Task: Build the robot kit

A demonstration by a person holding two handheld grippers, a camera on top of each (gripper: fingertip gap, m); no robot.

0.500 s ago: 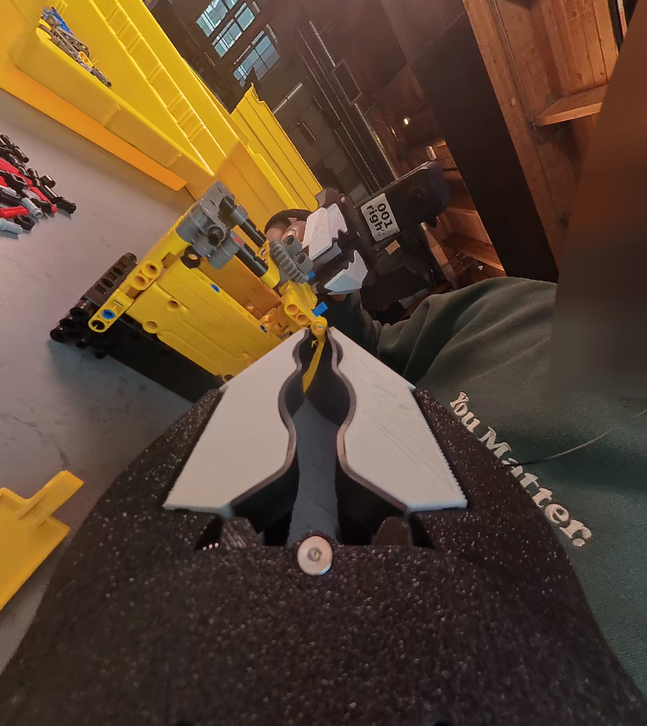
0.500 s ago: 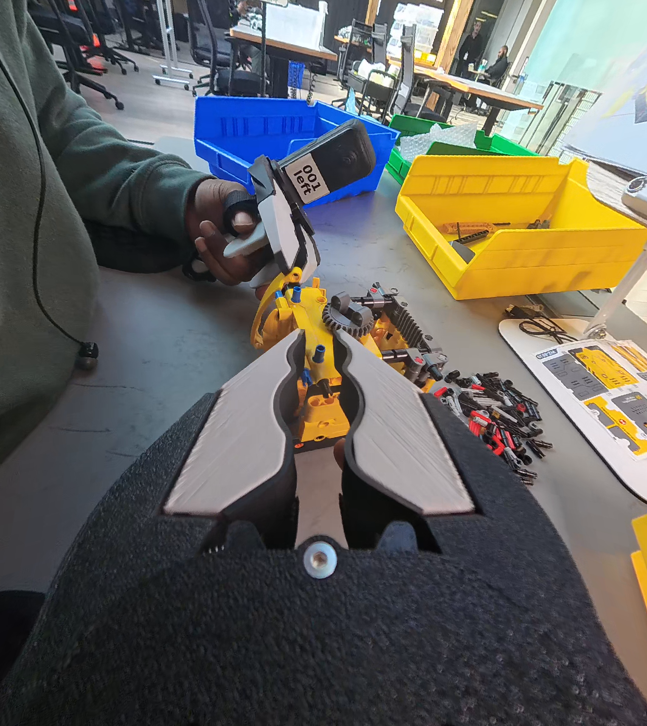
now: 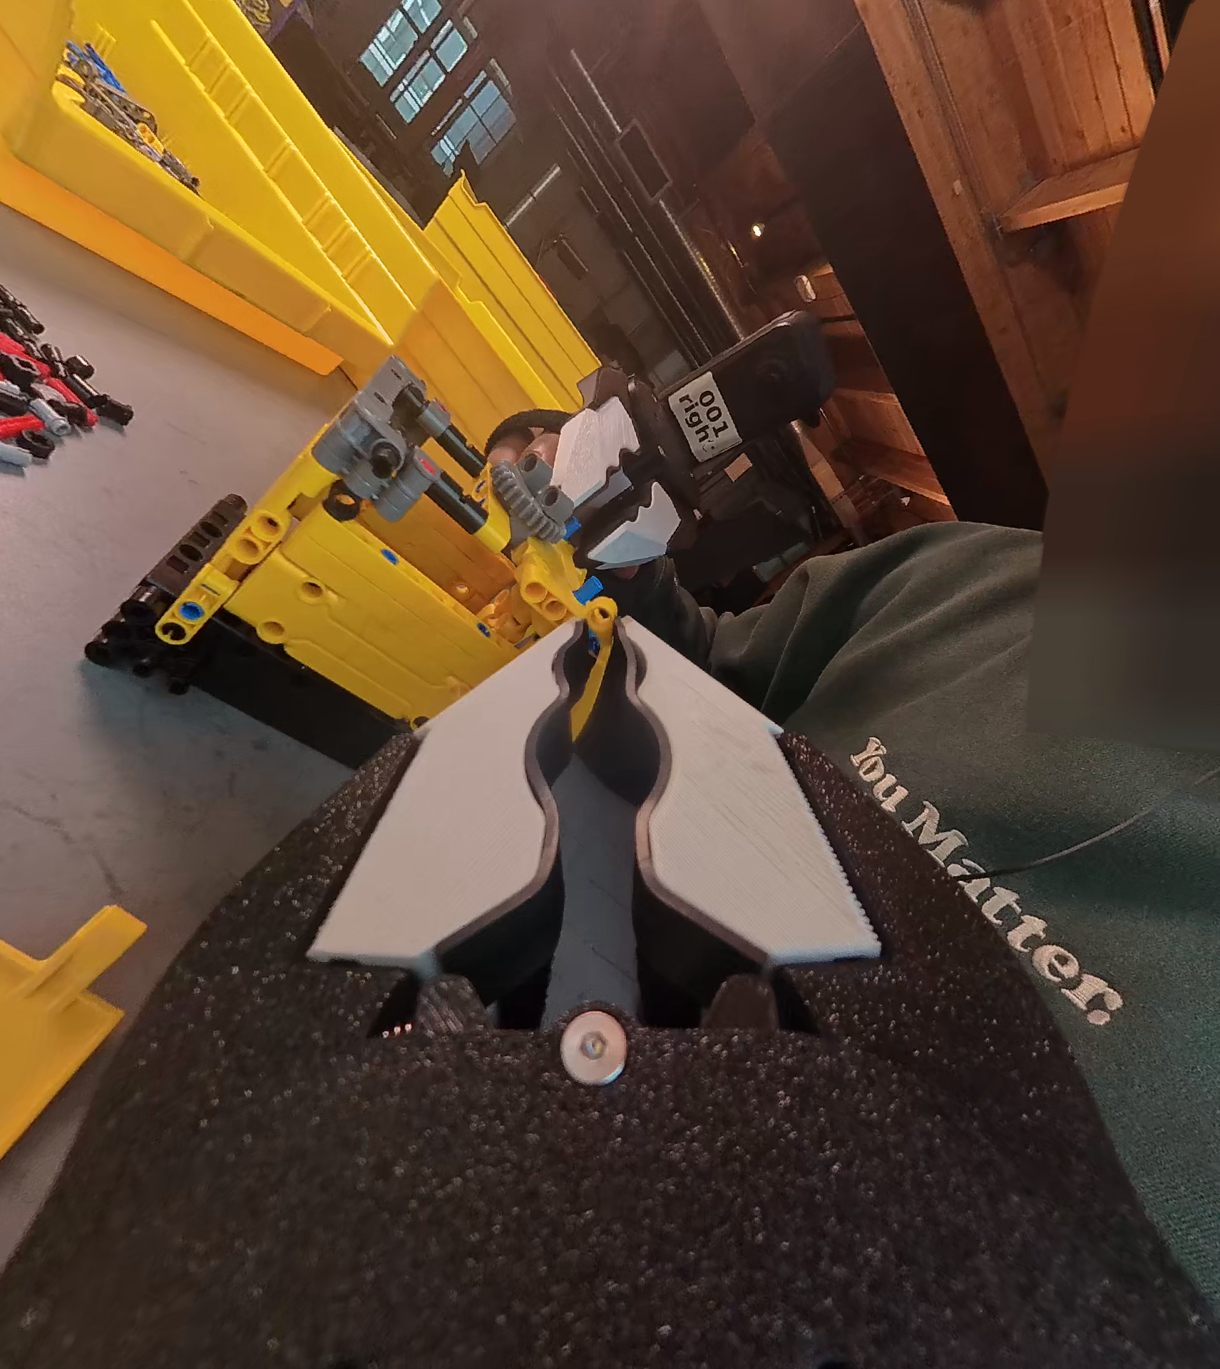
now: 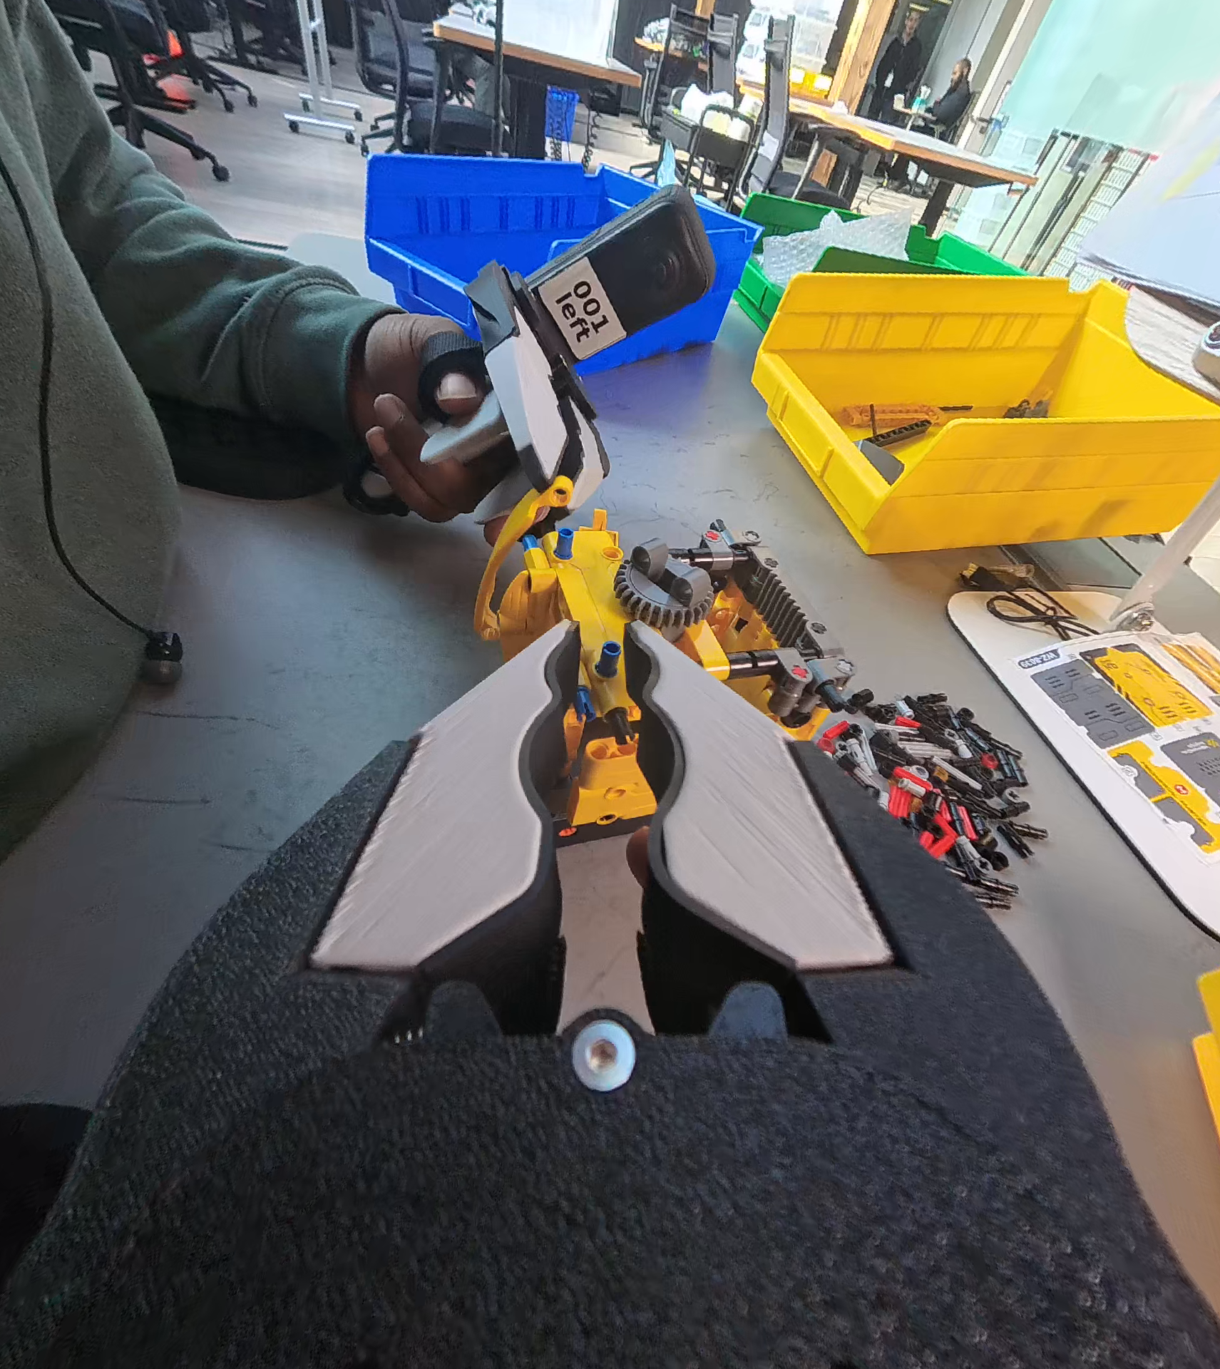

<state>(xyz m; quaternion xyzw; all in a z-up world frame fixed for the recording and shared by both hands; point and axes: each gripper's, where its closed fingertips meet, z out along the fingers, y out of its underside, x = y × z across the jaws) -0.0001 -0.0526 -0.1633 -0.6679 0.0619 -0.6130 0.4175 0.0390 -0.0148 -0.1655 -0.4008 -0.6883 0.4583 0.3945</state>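
Observation:
A yellow and black brick-built model [image 4: 584, 570] with a grey gear [image 4: 662, 593] stands on the grey table [image 4: 310, 667]. My right gripper [image 4: 603, 630] is shut on the model's yellow top beam, with blue pins between the fingers. My left gripper [image 3: 595, 628] is shut on the end of a thin curved yellow strip [image 3: 587, 696], which arcs down to the model's side in the right wrist view [image 4: 499, 563]. The left gripper [image 4: 555, 493] hangs just above the model's far end. The model [image 3: 369, 593] and the right gripper [image 3: 610, 511] also show in the left wrist view.
A pile of small black, red and grey parts [image 4: 925, 778] lies right of the model. A yellow bin [image 4: 999, 474], a blue bin [image 4: 488, 222] and a green bin [image 4: 792, 215] stand behind. An instruction sheet [image 4: 1147, 733] lies far right. A person's green sleeve [image 4: 184, 296] is at left. Left tips to right tips: about 7 cm.
Almost nothing. Both grippers keep their holds; the left gripper with the yellow strip has shifted very slightly.

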